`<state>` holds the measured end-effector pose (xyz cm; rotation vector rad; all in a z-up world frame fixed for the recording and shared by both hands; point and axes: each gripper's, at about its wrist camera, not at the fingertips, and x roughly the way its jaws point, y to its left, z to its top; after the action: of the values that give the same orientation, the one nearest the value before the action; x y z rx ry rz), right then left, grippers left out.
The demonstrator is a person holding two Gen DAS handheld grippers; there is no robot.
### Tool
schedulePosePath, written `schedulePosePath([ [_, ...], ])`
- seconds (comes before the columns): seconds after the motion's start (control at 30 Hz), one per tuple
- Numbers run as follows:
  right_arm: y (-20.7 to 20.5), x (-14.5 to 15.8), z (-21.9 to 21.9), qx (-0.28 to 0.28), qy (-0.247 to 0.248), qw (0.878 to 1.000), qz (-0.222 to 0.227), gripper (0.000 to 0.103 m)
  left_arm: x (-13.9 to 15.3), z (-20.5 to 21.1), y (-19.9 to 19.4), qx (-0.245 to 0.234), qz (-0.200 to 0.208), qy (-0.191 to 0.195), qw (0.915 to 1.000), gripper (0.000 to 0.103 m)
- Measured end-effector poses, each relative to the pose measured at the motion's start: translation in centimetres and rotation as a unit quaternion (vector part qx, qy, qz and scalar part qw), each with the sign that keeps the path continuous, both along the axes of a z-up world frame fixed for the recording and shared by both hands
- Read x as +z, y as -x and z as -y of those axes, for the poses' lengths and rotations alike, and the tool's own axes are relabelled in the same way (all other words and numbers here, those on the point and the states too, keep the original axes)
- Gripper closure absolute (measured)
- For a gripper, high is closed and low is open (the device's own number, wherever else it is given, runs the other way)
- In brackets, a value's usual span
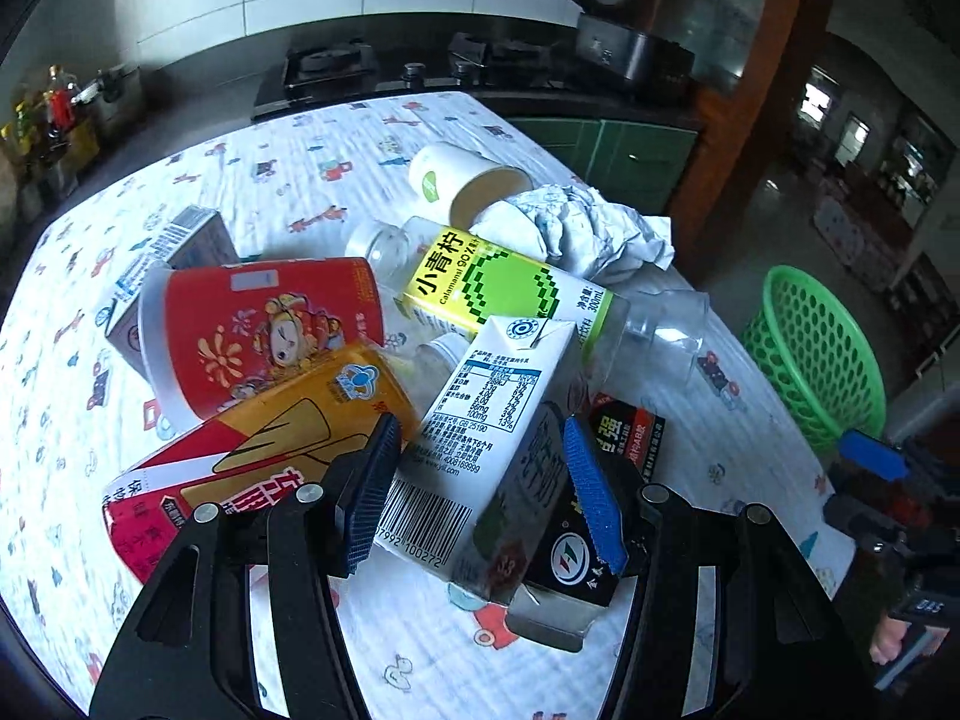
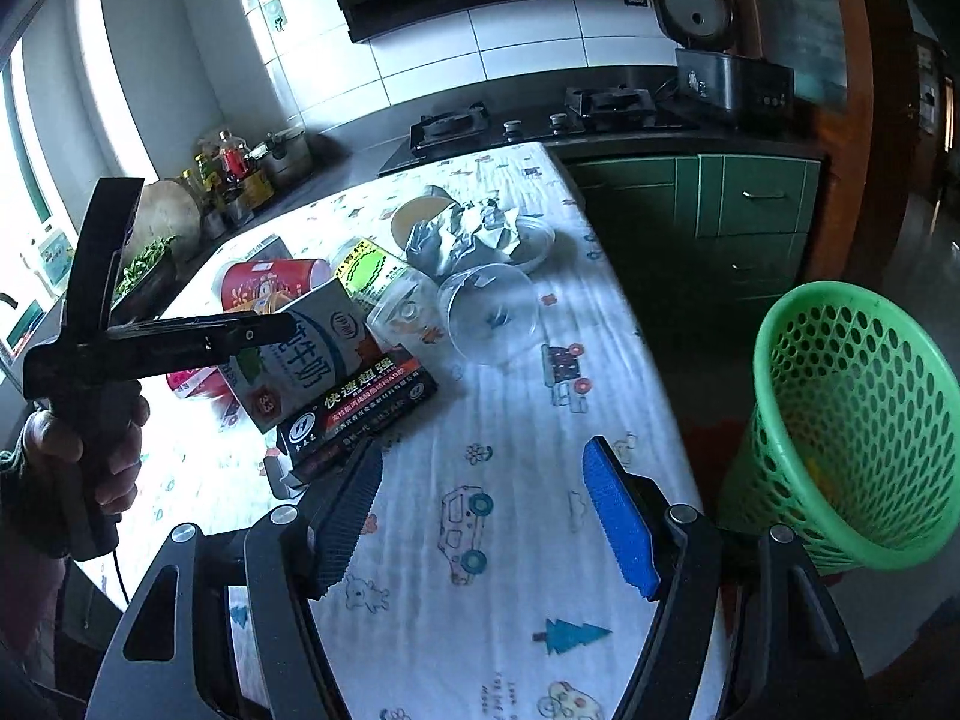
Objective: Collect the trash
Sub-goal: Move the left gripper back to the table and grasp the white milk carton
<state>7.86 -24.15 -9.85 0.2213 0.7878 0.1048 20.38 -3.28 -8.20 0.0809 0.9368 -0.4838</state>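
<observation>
A pile of trash lies on the patterned tablecloth (image 1: pixel 300 180). It includes a white milk carton (image 1: pixel 480 384), a black box (image 1: pixel 627 438) under it, a red cup (image 1: pixel 258 330), an orange-red snack box (image 1: pixel 270 450), a lime bottle (image 1: pixel 492 288), a paper cup (image 1: pixel 462 180), crumpled paper (image 1: pixel 594 228) and a clear cup (image 1: pixel 666 330). My left gripper (image 1: pixel 480 429) is open and straddles the milk carton, its pads close beside the carton's sides. My right gripper (image 2: pixel 485 450) is open over bare cloth, just right of the black box (image 2: pixel 360 408), with nothing between its fingers.
A green perforated basket (image 2: pixel 852 420) stands on the floor past the table's right edge. A hob (image 2: pixel 498 120) and a rice cooker (image 2: pixel 720 78) sit on the counter behind. Bottles and jars (image 2: pixel 234 168) crowd the counter at left. A person's hand (image 2: pixel 90 450) holds the left gripper's handle.
</observation>
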Motion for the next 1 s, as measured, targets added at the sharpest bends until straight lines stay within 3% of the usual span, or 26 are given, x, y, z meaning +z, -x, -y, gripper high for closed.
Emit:
schedulePosePath([
  [0.23, -1.2, -0.5, -0.8, 0.002, -0.005, 1.0, -0.007, 0.035, -0.1, -0.1, 0.0, -0.029, -0.021, 0.029, 0.9989, 0.047],
  [0.47, -1.7, -0.8, -1.7, 0.009, -0.006, 1.0, -0.012, 0.035, 0.0, 1.2, -0.8, -0.049, -0.004, -0.021, 0.9986, 0.046],
  [0.67, -1.9, -1.4, -2.0, 0.011, -0.008, 1.0, -0.019, 0.035, -0.7, 2.4, -1.1, -0.08, -0.018, -0.042, 0.9958, 0.047],
  [0.8, -1.9, -1.7, -2.0, 0.01, -0.013, 1.0, -0.022, 0.035, -1.2, 2.8, -0.9, -0.091, -0.026, -0.038, 0.9948, 0.055],
  [1.0, -2.5, -2.3, -2.1, 0.013, -0.028, 0.999, -0.034, 0.04, -0.8, 3.2, 0.1, -0.092, 0.006, -0.057, 0.9941, 0.065],
])
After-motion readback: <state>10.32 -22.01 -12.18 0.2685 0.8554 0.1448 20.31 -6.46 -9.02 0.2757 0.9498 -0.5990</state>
